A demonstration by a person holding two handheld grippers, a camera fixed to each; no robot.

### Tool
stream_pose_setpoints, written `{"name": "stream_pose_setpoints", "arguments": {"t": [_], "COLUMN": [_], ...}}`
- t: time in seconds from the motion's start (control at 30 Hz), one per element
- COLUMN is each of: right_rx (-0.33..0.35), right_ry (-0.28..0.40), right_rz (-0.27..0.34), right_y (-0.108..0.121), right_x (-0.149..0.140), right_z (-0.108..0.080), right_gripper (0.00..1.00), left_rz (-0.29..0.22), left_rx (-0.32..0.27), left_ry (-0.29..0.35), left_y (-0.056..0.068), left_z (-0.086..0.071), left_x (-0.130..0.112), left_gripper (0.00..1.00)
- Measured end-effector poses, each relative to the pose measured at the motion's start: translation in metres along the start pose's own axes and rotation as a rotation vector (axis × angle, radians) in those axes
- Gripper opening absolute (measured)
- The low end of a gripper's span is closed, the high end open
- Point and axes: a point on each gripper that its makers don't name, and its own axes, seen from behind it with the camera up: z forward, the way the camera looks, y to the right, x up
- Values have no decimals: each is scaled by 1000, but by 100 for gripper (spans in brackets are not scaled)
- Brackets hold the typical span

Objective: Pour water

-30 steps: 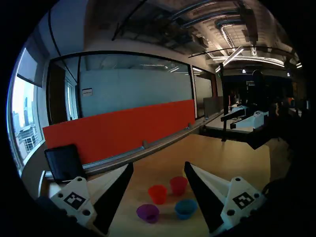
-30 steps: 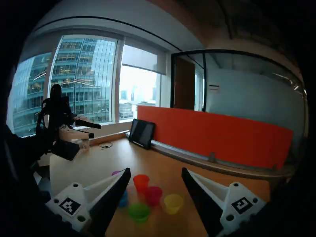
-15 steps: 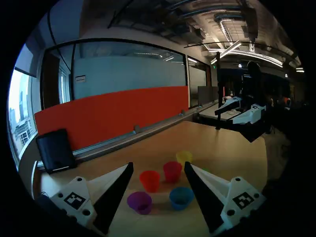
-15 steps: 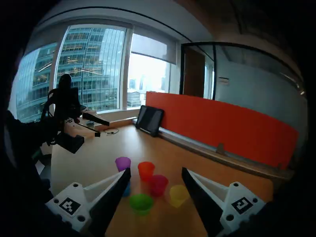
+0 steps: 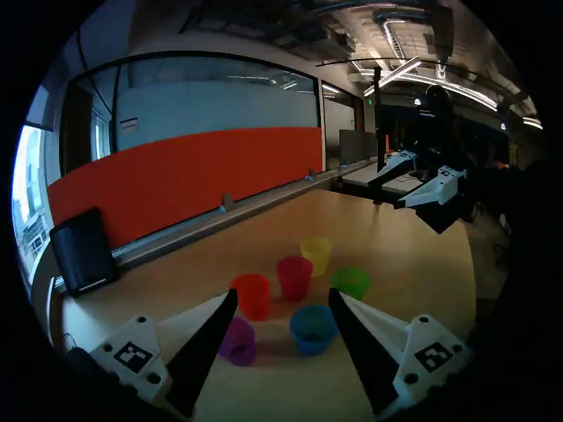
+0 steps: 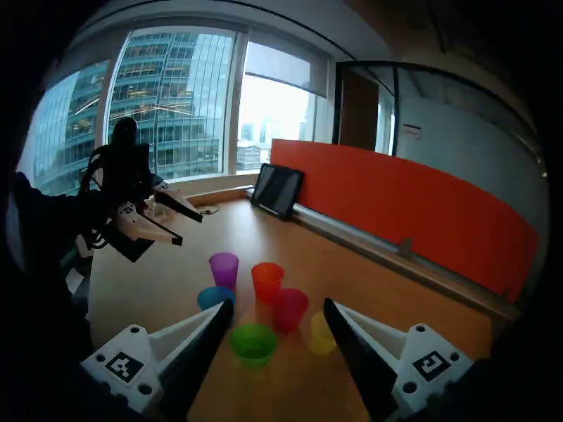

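Several small plastic cups stand clustered on the wooden table (image 5: 401,260): orange (image 5: 252,295), crimson (image 5: 294,276), yellow (image 5: 316,253), green (image 5: 350,281), blue (image 5: 313,328) and purple (image 5: 239,341). My left gripper (image 5: 280,295) hovers open just short of the blue and purple cups, holding nothing. In the right gripper view the same cluster shows the purple (image 6: 224,269), orange (image 6: 267,280), crimson (image 6: 289,308), yellow (image 6: 321,332), green (image 6: 253,343) and blue (image 6: 213,297) cups. My right gripper (image 6: 276,304) is open and empty, above the green cup. Each gripper sees the other across the table: the right gripper (image 5: 383,195), the left gripper (image 6: 190,230).
A dark tablet (image 5: 82,250) leans at the base of the orange partition (image 5: 190,169) along the table's far edge, also seen as tablet (image 6: 276,190). Tall windows (image 6: 162,105) lie behind the left hand. Bare tabletop surrounds the cups.
Both views have come closer to the cups and dipped down, so more cups show between the fingers. The two grippers have drawn nearer each other. Both stay open.
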Motion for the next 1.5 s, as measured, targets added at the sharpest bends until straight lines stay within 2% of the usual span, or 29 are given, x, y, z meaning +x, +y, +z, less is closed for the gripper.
{"name": "stream_pose_setpoints", "arguments": {"t": [0.37,0.7,1.17,1.5], "right_rx": [39,62,88,101], "right_ry": [-72,-142,-196,-221], "right_rz": [-13,-36,-60,-66], "right_y": [-9,-14,-22,-24], "right_x": [-39,-76,-106,-120], "right_z": [18,30,42,54], "right_gripper": [100,100,100,100], "left_rz": [31,23,33,23], "left_rx": [-48,-91,-105,-123], "left_ry": [-73,-141,-216,-242], "left_y": [19,35,39,43], "left_z": [17,28,40,53], "left_x": [-38,-73,-105,-119], "left_gripper": [96,96,96,96]}}
